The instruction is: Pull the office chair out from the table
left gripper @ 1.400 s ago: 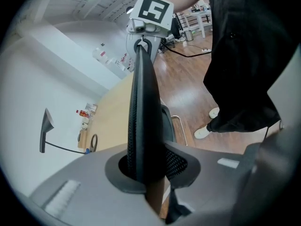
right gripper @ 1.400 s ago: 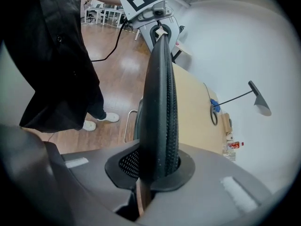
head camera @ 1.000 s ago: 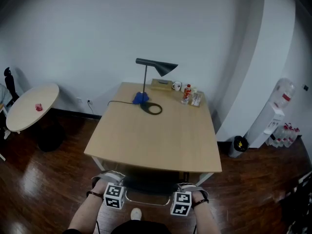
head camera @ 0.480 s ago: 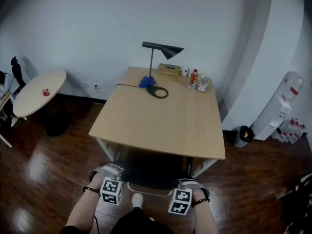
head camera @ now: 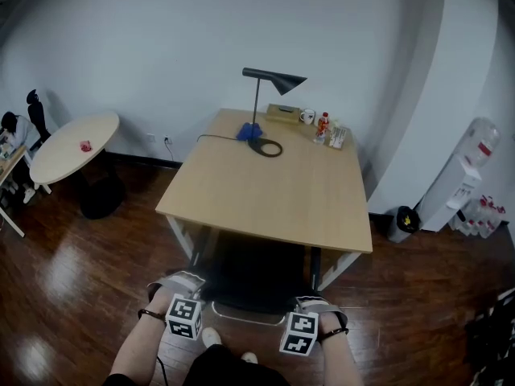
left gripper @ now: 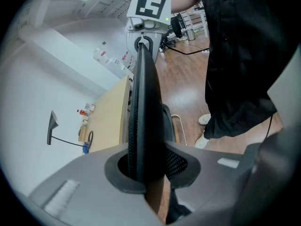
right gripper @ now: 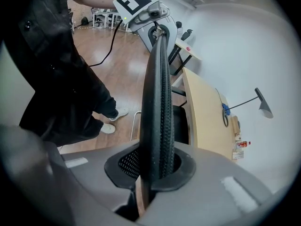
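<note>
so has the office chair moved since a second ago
Yes. The office chair has rolled out from under the table, toward the person; more seat shows past the table's near edge.

The person's arms come in from the bottom of the head view, side by side and well apart, angled forward and down. The left forearm (head camera: pixel 135 348) and right forearm (head camera: pixel 342 364) are bare, each with a dark strap at the wrist. The left hand (head camera: pixel 163 300) and right hand (head camera: pixel 331 322) each grip a tool behind its marker cube. The left tongs (left gripper: pixel 146 171) have their jaws nearly together, clamped on the top rim of the office chair (left gripper: pixel 143 93) backrest at one end. The right tongs (right gripper: pixel 157 171) clamp the same rim at the other end, also tilted steeply down.
</note>
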Tool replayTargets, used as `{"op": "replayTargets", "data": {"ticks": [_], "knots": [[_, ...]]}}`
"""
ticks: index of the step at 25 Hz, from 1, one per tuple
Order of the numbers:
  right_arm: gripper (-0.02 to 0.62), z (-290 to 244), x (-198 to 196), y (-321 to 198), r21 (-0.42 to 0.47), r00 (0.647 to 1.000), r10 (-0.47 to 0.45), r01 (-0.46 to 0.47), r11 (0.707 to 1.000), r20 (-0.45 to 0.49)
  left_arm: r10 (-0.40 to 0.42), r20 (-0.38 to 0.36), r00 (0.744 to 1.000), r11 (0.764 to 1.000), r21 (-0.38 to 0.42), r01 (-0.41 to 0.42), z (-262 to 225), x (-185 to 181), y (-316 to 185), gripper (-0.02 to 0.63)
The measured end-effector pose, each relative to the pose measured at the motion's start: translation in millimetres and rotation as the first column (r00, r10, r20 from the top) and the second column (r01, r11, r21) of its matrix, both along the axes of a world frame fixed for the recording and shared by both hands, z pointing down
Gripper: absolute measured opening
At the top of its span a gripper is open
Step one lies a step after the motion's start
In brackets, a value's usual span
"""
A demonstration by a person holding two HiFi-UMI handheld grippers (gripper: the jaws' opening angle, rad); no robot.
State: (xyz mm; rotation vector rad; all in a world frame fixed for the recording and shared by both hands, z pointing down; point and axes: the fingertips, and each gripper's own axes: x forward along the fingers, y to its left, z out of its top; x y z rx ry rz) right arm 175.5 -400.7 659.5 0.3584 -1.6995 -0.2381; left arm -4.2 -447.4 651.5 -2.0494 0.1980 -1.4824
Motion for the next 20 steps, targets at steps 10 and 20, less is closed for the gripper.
{"op": "replayTargets", "data": {"ticks": [10,20], "knots": [[0.049,-2.1,-8.7,42.3,-0.022,1.000,0.018,-0.018,1.000,0.008,0.005,0.003,1.000,1.000,-0.017,-0.005,-2.2,-8.8,42.5,0.074],[0.055,-2.9,-17.7,87.7,-0.044,0.999,0.050,-0.050,0.998,0.012,0.024,0.013,1.000,0.999,-0.047,-0.023,-2.8,-17.4,85.5,0.072]]}}
